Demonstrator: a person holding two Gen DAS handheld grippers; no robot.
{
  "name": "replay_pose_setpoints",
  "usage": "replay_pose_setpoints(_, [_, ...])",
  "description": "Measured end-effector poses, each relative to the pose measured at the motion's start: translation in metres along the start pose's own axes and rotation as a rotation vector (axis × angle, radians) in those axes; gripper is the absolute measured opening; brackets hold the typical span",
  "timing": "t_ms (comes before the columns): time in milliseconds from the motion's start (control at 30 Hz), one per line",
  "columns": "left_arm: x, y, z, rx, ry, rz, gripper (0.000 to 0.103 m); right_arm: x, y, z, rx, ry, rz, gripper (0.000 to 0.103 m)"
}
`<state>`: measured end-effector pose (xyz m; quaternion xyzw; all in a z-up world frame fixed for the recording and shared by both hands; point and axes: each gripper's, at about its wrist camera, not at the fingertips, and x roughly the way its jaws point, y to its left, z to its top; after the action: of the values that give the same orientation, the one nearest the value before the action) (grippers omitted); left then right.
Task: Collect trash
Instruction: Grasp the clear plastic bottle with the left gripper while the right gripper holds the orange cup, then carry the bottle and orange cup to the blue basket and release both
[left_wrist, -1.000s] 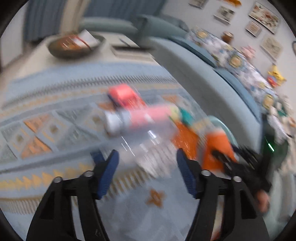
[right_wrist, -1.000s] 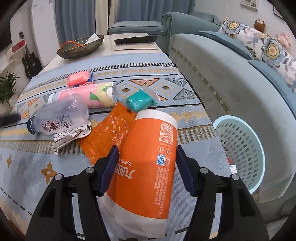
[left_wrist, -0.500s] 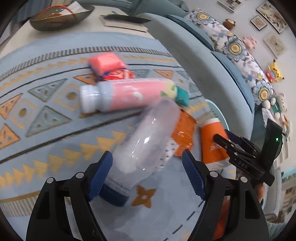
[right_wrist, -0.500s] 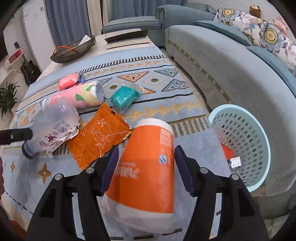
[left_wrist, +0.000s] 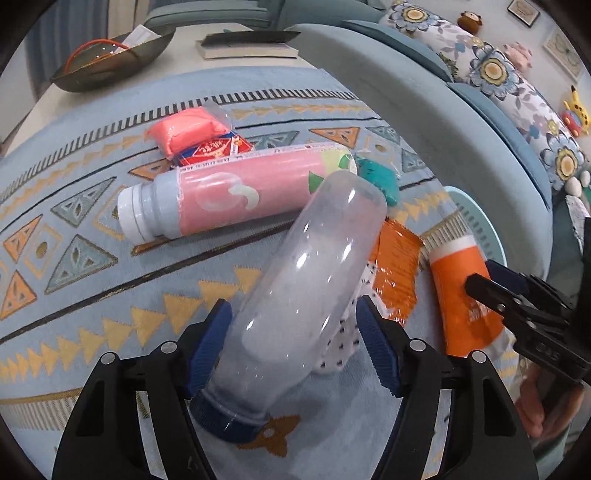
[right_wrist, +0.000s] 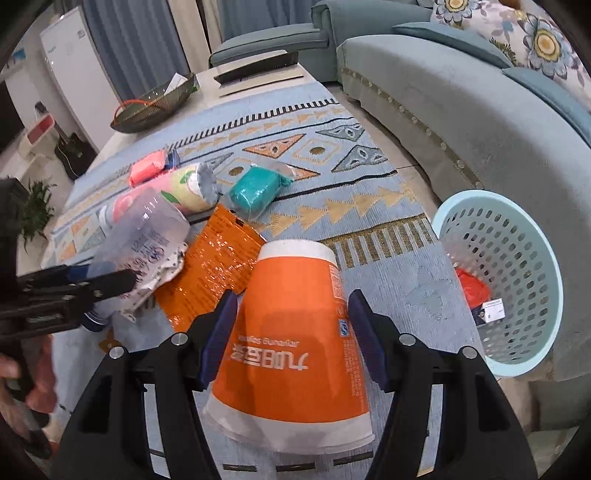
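Note:
My left gripper (left_wrist: 295, 343) is open around a clear plastic bottle (left_wrist: 306, 280) with a dark blue cap, lying on the rug; a gap shows beside its right pad. My right gripper (right_wrist: 291, 332) is shut on an orange and white paper cup (right_wrist: 295, 343) and holds it above the rug. A light blue perforated basket (right_wrist: 517, 280) with some trash inside stands to the right, against the sofa. A pink bottle (left_wrist: 236, 192), an orange wrapper (right_wrist: 210, 273), a teal packet (right_wrist: 255, 188) and a pink packet (left_wrist: 184, 129) lie on the rug.
A grey-blue sofa (right_wrist: 461, 96) runs along the right side. A low table with a dark bowl (right_wrist: 155, 107) and a book stands at the back. A spotted white wrapper (left_wrist: 340, 347) lies under the clear bottle.
My left gripper has moved in over the clear bottle, which now lies between its fingers. My right gripper has lifted the orange cup and carried it toward the basket.

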<state>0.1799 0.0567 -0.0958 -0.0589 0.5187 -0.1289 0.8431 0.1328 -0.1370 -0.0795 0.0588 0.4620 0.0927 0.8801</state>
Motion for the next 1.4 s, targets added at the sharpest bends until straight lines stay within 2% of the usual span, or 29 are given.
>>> replay_pose_setpoints(100, [0.002,-0.002,0.003,-0.007,-0.016,0.018,0.062,0.0,0.002,0.001,-0.005,-0.001,0.007,0.061])
replay_pose_setpoints(133, [0.003,-0.004,0.003,-0.003,-0.018,0.023,0.059,0.001,0.001,0.001,0.003,0.004,0.006,0.066])
replay_pose_setpoints(200, [0.001,-0.004,0.002,0.007,-0.016,0.026,0.054,0.001,-0.005,0.001,0.027,0.011,0.015,0.071])
replay_pose_setpoints(267, [-0.005,-0.002,0.002,0.004,-0.037,0.031,0.053,0.002,-0.012,0.002,0.057,0.018,0.021,0.072])
replay_pose_setpoints(333, [-0.012,0.0,0.003,-0.009,-0.066,0.019,0.052,0.007,-0.019,0.001,0.083,0.039,0.01,0.078])
replay_pose_setpoints(400, [-0.019,0.004,0.003,-0.019,-0.087,0.005,0.051,0.012,-0.026,-0.001,0.11,0.066,0.019,0.079])
replay_pose_setpoints(600, [-0.034,0.004,0.003,-0.019,-0.144,-0.011,0.051,0.023,-0.035,-0.012,0.182,0.151,0.132,0.079])
replay_pose_setpoints(767, [-0.043,0.002,0.003,-0.015,-0.188,-0.03,0.051,0.021,-0.018,-0.018,0.106,0.153,0.087,0.075])
replay_pose_setpoints(933, [-0.047,-0.004,0.001,0.002,-0.21,-0.032,0.051,0.008,0.004,-0.017,0.006,0.078,-0.01,0.069])
replay_pose_setpoints(1067, [-0.056,-0.011,-0.001,0.005,-0.241,-0.053,0.051,-0.014,0.007,-0.011,-0.023,-0.018,-0.034,0.068])
replay_pose_setpoints(1233, [-0.074,-0.03,-0.002,0.024,-0.3,-0.092,0.051,-0.06,-0.016,0.005,0.035,-0.151,-0.044,0.068])
replay_pose_setpoints(1400, [-0.088,-0.07,0.004,0.064,-0.341,-0.134,0.051,-0.109,-0.051,0.024,0.098,-0.277,-0.1,0.068])
